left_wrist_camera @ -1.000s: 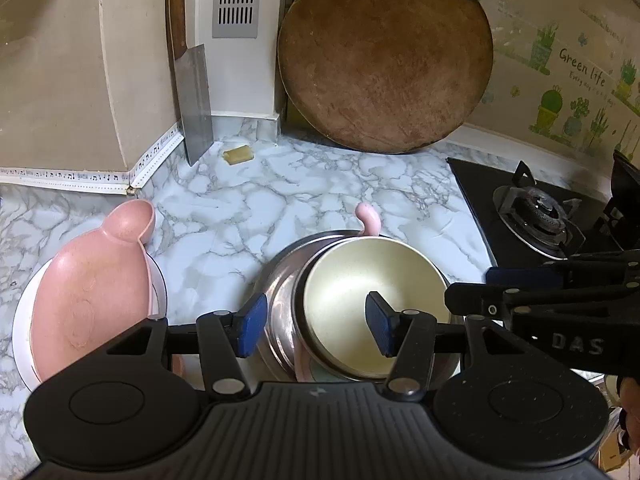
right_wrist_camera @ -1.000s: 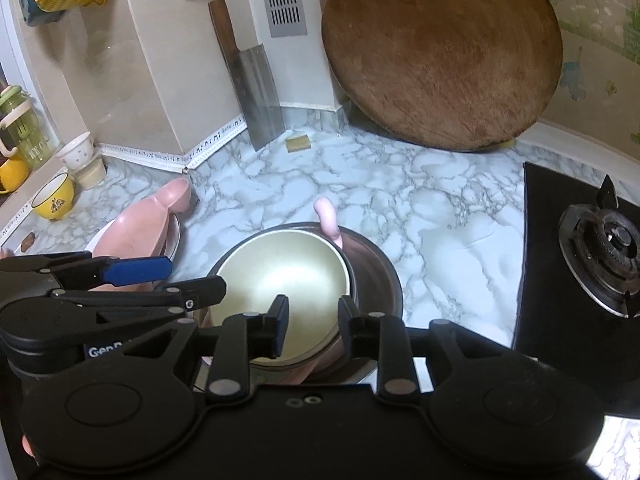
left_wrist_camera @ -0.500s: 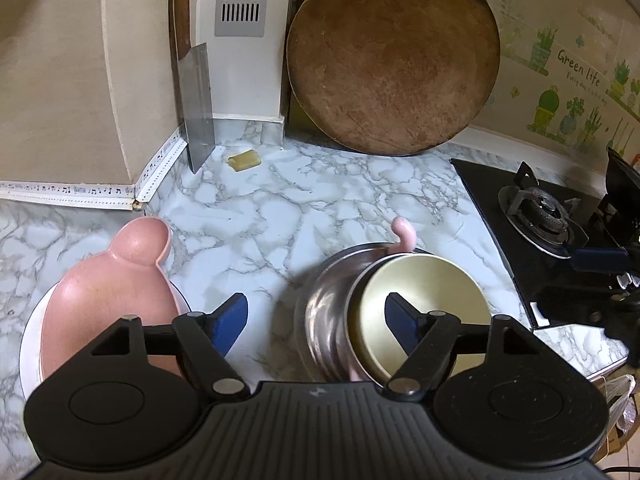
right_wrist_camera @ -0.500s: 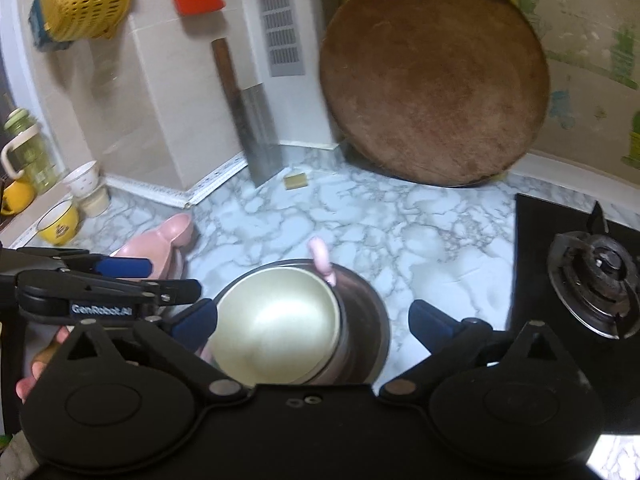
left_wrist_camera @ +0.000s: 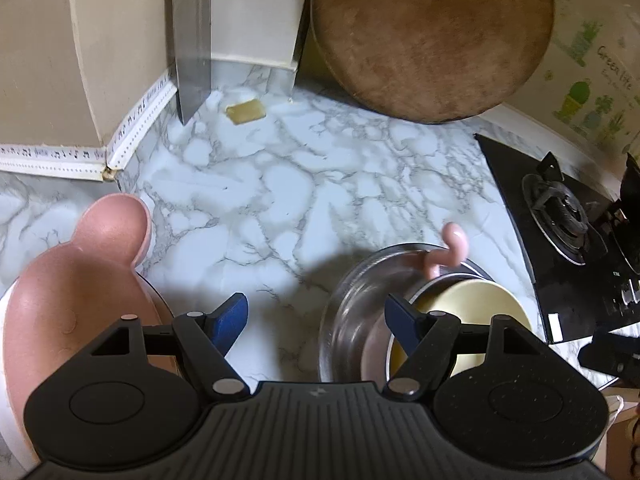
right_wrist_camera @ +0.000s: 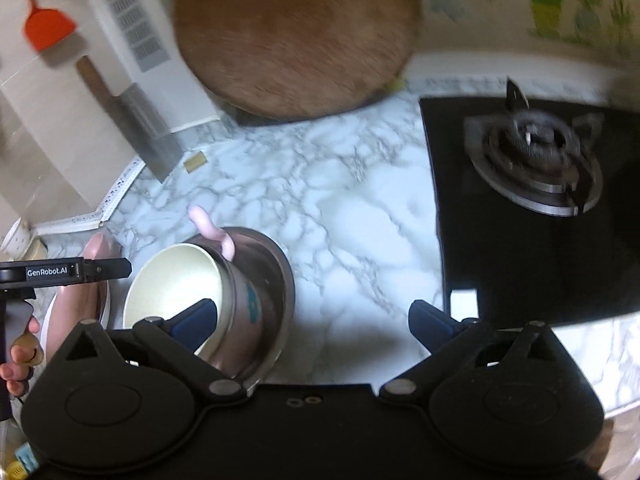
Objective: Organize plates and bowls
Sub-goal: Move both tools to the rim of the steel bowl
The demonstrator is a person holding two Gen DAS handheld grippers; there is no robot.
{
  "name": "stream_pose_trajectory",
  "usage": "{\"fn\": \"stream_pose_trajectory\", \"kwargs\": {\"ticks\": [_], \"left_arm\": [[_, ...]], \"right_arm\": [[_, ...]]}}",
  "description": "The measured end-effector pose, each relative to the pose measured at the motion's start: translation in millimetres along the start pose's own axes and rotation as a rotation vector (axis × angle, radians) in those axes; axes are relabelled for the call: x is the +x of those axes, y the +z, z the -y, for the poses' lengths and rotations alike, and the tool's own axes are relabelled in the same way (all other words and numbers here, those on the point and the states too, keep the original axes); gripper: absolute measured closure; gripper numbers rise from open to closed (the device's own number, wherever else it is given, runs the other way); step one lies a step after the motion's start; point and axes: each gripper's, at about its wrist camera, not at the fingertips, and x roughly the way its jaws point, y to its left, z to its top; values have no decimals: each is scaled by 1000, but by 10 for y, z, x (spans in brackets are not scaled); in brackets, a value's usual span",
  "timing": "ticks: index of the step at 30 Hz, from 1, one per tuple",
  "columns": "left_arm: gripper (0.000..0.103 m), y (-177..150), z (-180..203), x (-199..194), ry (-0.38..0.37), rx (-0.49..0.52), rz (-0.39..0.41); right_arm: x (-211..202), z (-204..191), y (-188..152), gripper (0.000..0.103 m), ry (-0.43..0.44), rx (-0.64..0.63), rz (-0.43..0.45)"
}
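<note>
A cream-lined pink bowl [right_wrist_camera: 176, 284] with a pink ear-shaped handle [right_wrist_camera: 208, 228] lies tilted inside a steel bowl [right_wrist_camera: 276, 276] on the marble counter. My right gripper [right_wrist_camera: 312, 314] stands wide open above the counter. Its left finger is in front of the cream bowl and nothing is between its pads. In the left wrist view the steel bowl [left_wrist_camera: 352, 320] and cream bowl [left_wrist_camera: 472, 308] are at lower right. A pink bear-shaped plate [left_wrist_camera: 72, 280] lies on a white plate [left_wrist_camera: 5, 312] at lower left. My left gripper [left_wrist_camera: 316, 314] hangs open over bare marble between them, holding nothing.
A round wooden board [left_wrist_camera: 432, 36] leans on the back wall, with a cleaver [left_wrist_camera: 192, 40] standing to its left and a small yellow block [left_wrist_camera: 246, 111] below. A black gas hob [right_wrist_camera: 536, 208] fills the right side. A person's hand [right_wrist_camera: 20, 348] shows at far left.
Both grippers opened wider. The right one left the cream bowl's near rim and swung right. The left one slid left, off the bowls and towards the pink plate.
</note>
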Motion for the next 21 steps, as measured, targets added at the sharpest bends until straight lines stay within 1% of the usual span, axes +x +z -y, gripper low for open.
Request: {"fn": "stream_pose_trajectory", "kwargs": {"ticks": [6, 10, 12, 15, 16, 18, 20, 21], "left_arm": [[28, -10, -54, 206, -8, -20, -59], [28, -36, -85, 293, 3, -30, -66], [29, -46, -97, 324, 1, -34, -72], [29, -58, -92, 352, 5, -35, -70], [30, -57, -91, 358, 3, -37, -69], [38, -61, -90, 377, -7, -40, -76], [39, -73, -76, 390, -6, -34, -81], [42, -80, -71, 397, -6, -30, -81]], "right_arm": [[197, 83, -40, 6, 38, 80, -59], [311, 96, -80, 13, 42, 112, -97], [347, 95, -86, 15, 53, 125, -108], [402, 59, -96, 21, 56, 126, -117], [423, 46, -102, 23, 59, 125, -123], [463, 33, -119, 27, 65, 130, -134], [501, 23, -136, 30, 70, 132, -147], [514, 14, -144, 33, 72, 131, -151]]}}
